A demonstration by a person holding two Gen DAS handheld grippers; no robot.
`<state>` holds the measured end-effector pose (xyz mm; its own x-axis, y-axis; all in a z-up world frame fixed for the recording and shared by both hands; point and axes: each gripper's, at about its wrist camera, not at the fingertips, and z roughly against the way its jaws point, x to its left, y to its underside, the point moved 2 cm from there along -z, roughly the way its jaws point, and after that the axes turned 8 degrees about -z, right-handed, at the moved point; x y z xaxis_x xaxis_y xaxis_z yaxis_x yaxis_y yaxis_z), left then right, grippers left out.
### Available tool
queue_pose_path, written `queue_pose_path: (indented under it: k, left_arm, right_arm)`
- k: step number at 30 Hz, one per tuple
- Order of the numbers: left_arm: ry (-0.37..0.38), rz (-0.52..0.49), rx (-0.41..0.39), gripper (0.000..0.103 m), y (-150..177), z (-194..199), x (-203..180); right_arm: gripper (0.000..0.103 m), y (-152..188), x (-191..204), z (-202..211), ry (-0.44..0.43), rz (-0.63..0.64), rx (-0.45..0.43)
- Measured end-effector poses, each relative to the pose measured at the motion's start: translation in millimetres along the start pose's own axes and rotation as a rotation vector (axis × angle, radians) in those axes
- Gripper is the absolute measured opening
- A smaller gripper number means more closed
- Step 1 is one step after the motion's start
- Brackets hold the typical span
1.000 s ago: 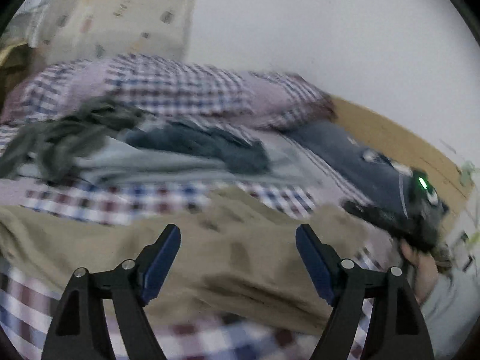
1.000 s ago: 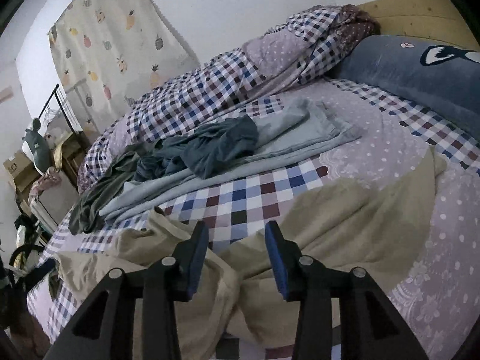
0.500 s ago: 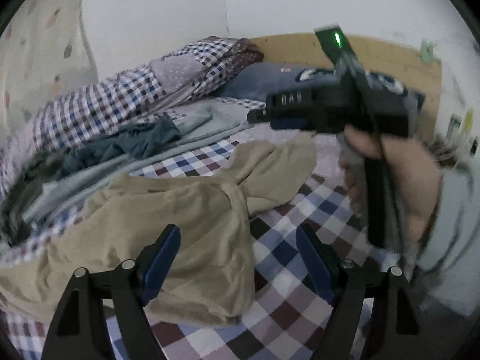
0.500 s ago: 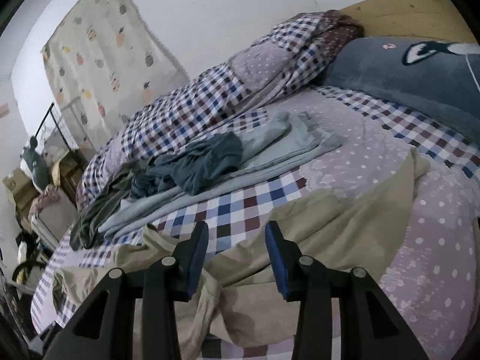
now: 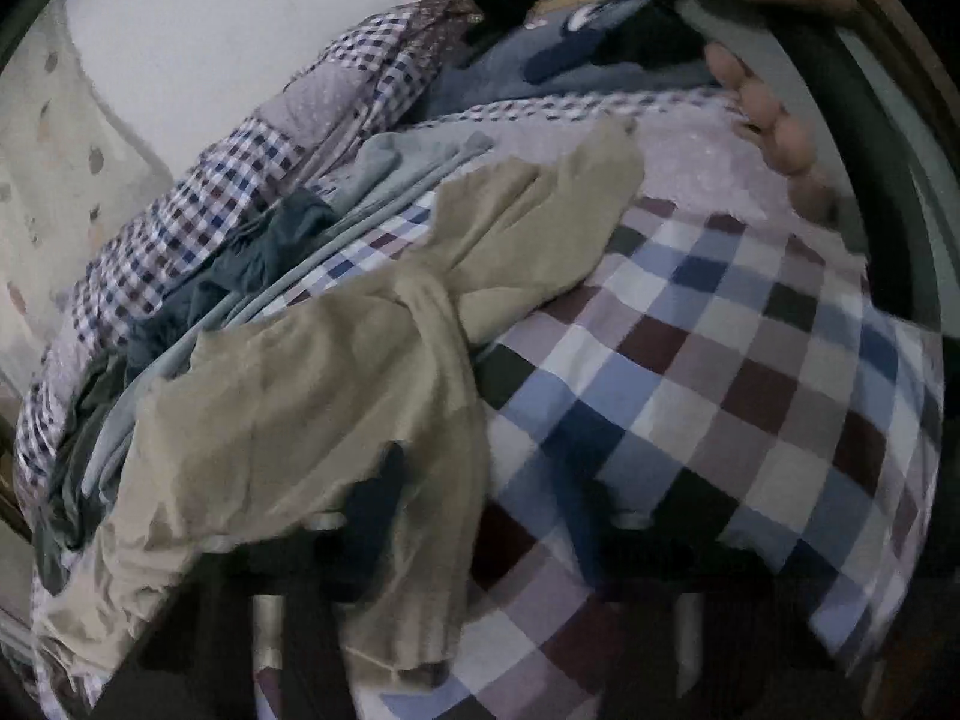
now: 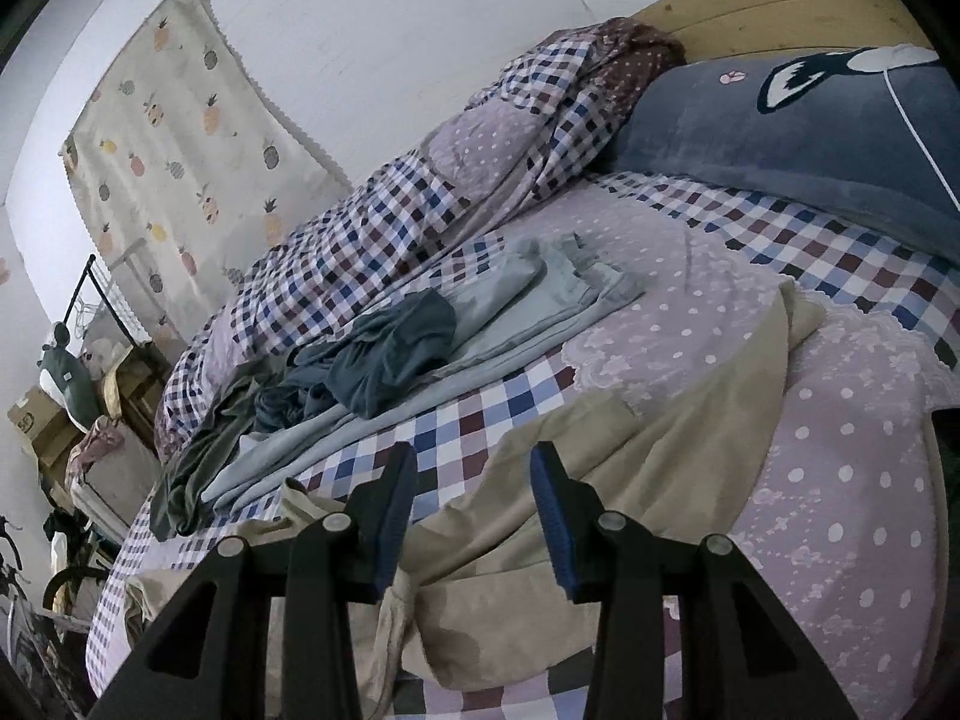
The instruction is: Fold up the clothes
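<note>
trousers [image 6: 630,456] lie bunched under right gripper [image 6: 474,516]'s parted fingers; left gripper's state unreadable in blur; a one-layer pinch risks dragging.

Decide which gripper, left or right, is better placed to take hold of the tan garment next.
Probably right: the right gripper is sharp in view, jaws open, directly over the tan garment. The left wrist view is motion-blurred, so its gripper looks unsettled.
</note>
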<state>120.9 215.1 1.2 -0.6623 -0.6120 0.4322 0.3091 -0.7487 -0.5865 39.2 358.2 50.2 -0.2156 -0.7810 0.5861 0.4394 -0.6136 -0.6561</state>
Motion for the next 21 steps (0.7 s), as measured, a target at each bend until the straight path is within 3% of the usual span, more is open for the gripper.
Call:
queue_pose_path:
  k: [7,14,17,18,21]
  left_arm:
    - [-0.011,0.190,-0.070,0.001,1.6,19.6,60.4]
    - [-0.027,0.592,-0.206,0.000,24.5,62.5,190.5]
    - [-0.054,0.682,-0.234,0.000,38.3,78.7,238.8]
    - [-0.035,0.700,-0.238,0.000,42.1,82.2,250.8]
    - [0.119,0.653,-0.246,0.001,38.1,82.5,247.2]
  right_arm:
    - [0.043,-0.9,-0.8,0.6,0.002,-0.005,-0.003]
    - [0.043,-2.9,-2.5,1.1,-0.005,-0.003,-0.003]
    - [0.043,-3.6,-4.3,0.4,-0.009,-0.009,0.003]
    - [0.043,-3.6,-4.7,-1.0,-0.008,-0.012,0.006]
    - [0.043,-2.5,-4.4,-5.5,-0.004,-0.014,0.012]
